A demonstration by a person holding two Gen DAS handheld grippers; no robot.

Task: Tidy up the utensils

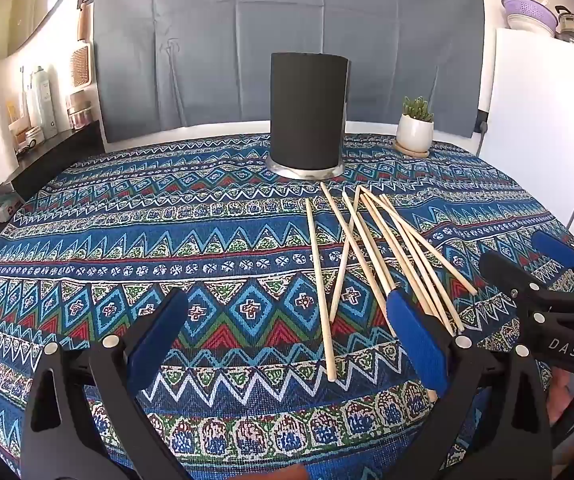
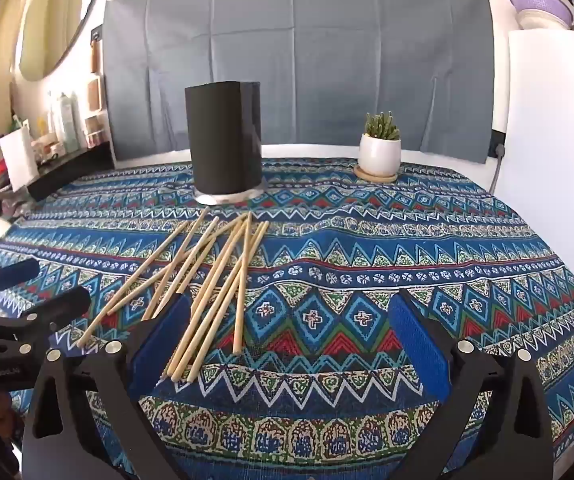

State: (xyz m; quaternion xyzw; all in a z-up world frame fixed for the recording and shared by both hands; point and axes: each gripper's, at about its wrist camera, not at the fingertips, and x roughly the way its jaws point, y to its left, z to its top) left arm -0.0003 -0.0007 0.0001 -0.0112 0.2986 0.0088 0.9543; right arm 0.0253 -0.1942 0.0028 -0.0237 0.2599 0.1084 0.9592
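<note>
A loose pile of wooden chopsticks (image 1: pixel 371 256) lies crossed on the patterned cloth of the desk (image 1: pixel 167 240), about midway between the near edge and the far edge, their far tips just short of the black cylindrical holder (image 1: pixel 307 114). The holder stands upright on a silvery base toward the far edge; what is inside it cannot be seen from here. A small potted plant (image 2: pixel 379 148) sits on a saucer near the far edge, apart from the holder.

The left claw (image 1: pixel 287 344) is spread wide, nothing between its blue pads, its right pad over the near ends of several chopsticks. The right claw (image 2: pixel 291 344) is likewise spread wide and holds nothing, hovering beside the pile.
</note>
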